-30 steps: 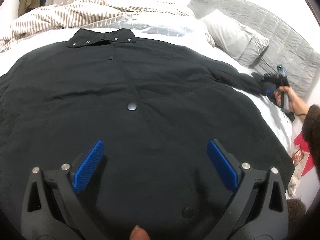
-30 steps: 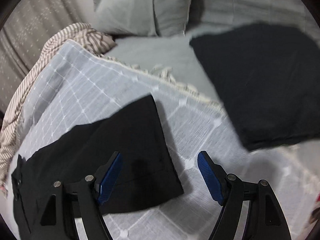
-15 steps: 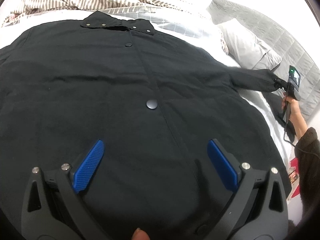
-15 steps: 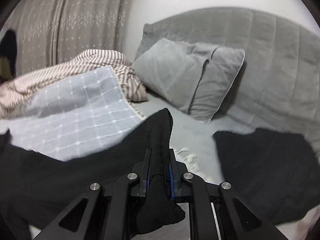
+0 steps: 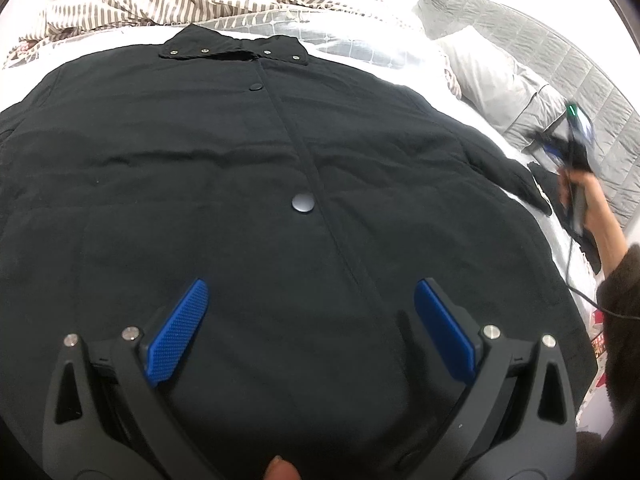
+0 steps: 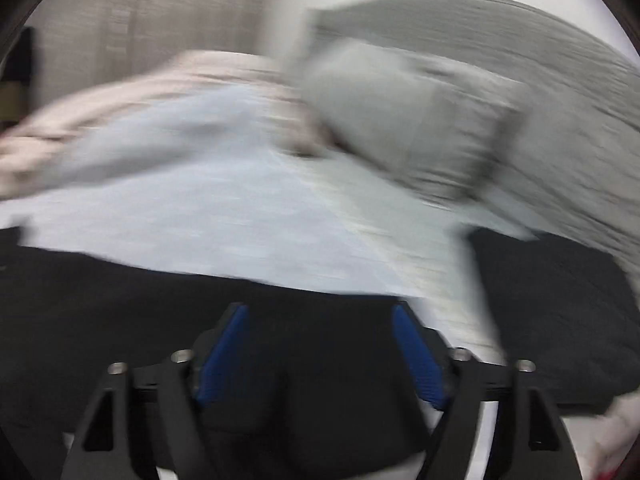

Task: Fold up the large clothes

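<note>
The left gripper (image 5: 308,324) hung low over the hem end of the black jacket (image 5: 240,168), its blue pads wide apart with nothing between them. The jacket lay face up and buttoned across the bed (image 5: 400,60), spread nearly flat, its collar (image 5: 236,50) at twelve o'clock in the left wrist view and its placket running down past a round button (image 5: 302,203). No fold showed in the body yet, so the folding proper looked barely begun. At three o'clock the jacket's right sleeve (image 5: 524,184) reached out toward the right gripper (image 6: 320,340), whose jaws were opening; in its own blurred view dark cloth lay under and between the pads, which did not appear to pinch it. Judging from that, the sleeve was only just laid out, and both sleeves and the body remained to be folded. Farther off lay a second dark garment (image 6: 560,320), a striped blanket (image 5: 180,0), a grey pillow (image 5: 492,76) and the headboard (image 5: 580,80).
</note>
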`<move>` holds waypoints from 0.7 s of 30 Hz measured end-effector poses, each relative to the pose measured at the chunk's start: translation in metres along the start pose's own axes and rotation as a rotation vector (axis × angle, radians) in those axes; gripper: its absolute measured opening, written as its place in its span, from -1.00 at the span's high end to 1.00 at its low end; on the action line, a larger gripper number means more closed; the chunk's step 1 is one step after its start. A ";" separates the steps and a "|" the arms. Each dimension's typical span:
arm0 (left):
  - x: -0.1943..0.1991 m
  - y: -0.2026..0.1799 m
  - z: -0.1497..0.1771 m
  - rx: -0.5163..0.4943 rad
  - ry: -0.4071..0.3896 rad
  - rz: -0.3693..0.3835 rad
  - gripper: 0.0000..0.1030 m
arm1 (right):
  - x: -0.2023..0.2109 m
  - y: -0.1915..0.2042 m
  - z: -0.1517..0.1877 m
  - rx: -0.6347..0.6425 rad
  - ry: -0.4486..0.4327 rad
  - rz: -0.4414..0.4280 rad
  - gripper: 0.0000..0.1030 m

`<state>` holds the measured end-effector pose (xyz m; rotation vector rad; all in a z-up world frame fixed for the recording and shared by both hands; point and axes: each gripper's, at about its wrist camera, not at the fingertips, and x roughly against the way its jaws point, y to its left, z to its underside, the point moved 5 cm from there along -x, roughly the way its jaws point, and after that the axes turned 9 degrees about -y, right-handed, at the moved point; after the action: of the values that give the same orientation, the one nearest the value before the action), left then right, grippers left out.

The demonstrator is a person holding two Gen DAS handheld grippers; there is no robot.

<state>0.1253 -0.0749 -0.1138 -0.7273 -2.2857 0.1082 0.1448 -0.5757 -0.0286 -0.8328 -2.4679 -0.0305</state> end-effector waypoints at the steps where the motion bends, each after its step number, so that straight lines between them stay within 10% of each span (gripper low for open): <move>1: 0.000 0.000 0.000 0.002 -0.001 0.001 -0.99 | -0.003 0.028 -0.003 0.006 0.016 -0.061 -0.52; 5: 0.001 0.001 0.001 0.001 -0.003 -0.001 -0.99 | -0.029 0.136 0.012 0.007 0.111 -0.264 -0.52; 8: 0.001 0.000 0.002 0.000 0.000 0.001 -0.99 | -0.057 0.149 0.042 0.072 0.219 -0.245 -0.49; 13: 0.002 0.002 0.001 0.003 0.007 0.009 -0.99 | -0.072 0.000 0.068 -0.057 0.234 -0.068 -0.49; 17: 0.002 0.002 0.000 -0.006 0.011 -0.002 -0.99 | -0.036 -0.137 0.093 -0.146 0.320 0.242 -0.56; 21: 0.013 0.002 -0.004 -0.007 0.028 -0.047 -0.99 | 0.021 -0.157 0.107 -0.256 0.309 0.135 -0.57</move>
<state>0.1217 -0.0671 -0.1035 -0.6737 -2.2757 0.0676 -0.0099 -0.6717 -0.0876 -1.0170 -2.1393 -0.4029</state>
